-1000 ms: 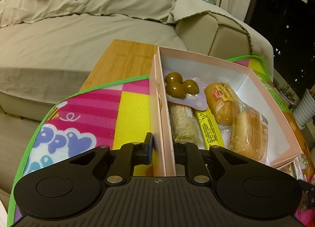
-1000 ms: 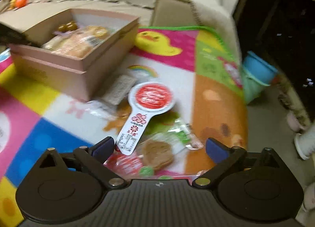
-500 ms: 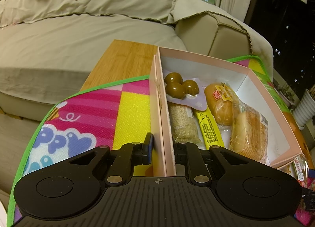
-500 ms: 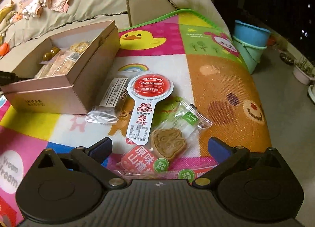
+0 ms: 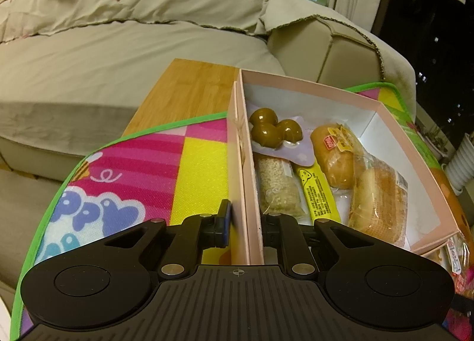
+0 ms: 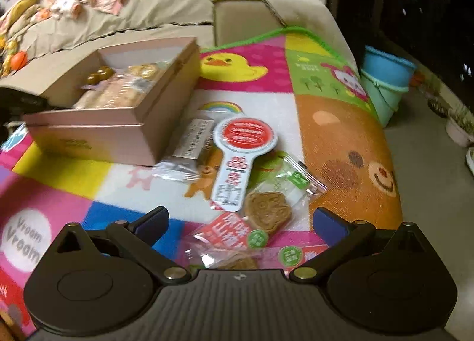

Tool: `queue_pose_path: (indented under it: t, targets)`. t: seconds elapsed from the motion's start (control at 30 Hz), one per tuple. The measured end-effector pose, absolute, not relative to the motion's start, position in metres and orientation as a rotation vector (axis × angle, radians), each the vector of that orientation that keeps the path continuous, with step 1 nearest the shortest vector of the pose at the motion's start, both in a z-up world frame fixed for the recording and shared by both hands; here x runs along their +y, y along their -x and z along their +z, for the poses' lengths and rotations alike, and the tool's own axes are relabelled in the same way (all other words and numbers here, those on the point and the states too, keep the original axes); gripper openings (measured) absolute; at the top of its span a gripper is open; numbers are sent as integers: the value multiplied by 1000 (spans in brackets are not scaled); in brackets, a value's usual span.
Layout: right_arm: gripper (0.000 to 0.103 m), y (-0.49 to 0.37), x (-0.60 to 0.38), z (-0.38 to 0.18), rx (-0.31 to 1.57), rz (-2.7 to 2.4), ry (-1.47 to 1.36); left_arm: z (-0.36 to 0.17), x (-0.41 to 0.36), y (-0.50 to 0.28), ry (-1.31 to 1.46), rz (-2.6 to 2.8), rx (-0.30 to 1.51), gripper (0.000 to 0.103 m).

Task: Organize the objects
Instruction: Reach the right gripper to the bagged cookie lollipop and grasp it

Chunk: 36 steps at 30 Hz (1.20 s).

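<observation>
My left gripper is shut on the near wall of the pink box, one finger outside and one inside. The box holds brown glazed balls, a rice bar, a yellow bar and wrapped buns. The box also shows in the right wrist view. My right gripper is open and empty, low over loose snacks on the mat: a bear-shaped cookie packet, a red-and-white paddle pack, a dark wrapped bar and red hawthorn packets.
A colourful play mat covers a wooden table. A beige sofa stands behind with clothes on its back. Blue buckets stand on the floor to the right of the table.
The right gripper has swung and shifted over the loose snacks, so the cookie packet lies between its open fingers. The left gripper has held still on the box wall.
</observation>
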State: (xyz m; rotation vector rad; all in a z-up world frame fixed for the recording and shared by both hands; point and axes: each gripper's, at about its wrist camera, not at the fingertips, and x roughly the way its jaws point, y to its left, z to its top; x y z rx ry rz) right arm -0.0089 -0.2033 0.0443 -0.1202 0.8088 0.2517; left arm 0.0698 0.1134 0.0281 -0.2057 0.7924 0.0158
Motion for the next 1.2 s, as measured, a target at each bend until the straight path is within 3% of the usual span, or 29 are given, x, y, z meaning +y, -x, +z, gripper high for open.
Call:
queue_pose_path:
  t: [0.33,0.47,0.63,0.77,0.9,1.13,1.2]
  targets:
    - [103,-1,-202,45,842,196,84,27,113,-71,210,18,789,15]
    - [91,-6,-202,36,862,184,72,27,114,-70,206,17,790,15]
    - [90,8,-214,44,802,130,215,26,115,-69,207,16,789,15]
    - [90,8,-255,65,785,59,40,26,115,-70,206,14,791,15]
    - [79,2,-275,71,792,41,-100,26,114,-69,207,14,792,15]
    - [79,24,-246,66,809,97,61,26,113,-68,203,12,792,15]
    - [86,38,-242,72,773,136,165,25,113,-68,202,11,790,15]
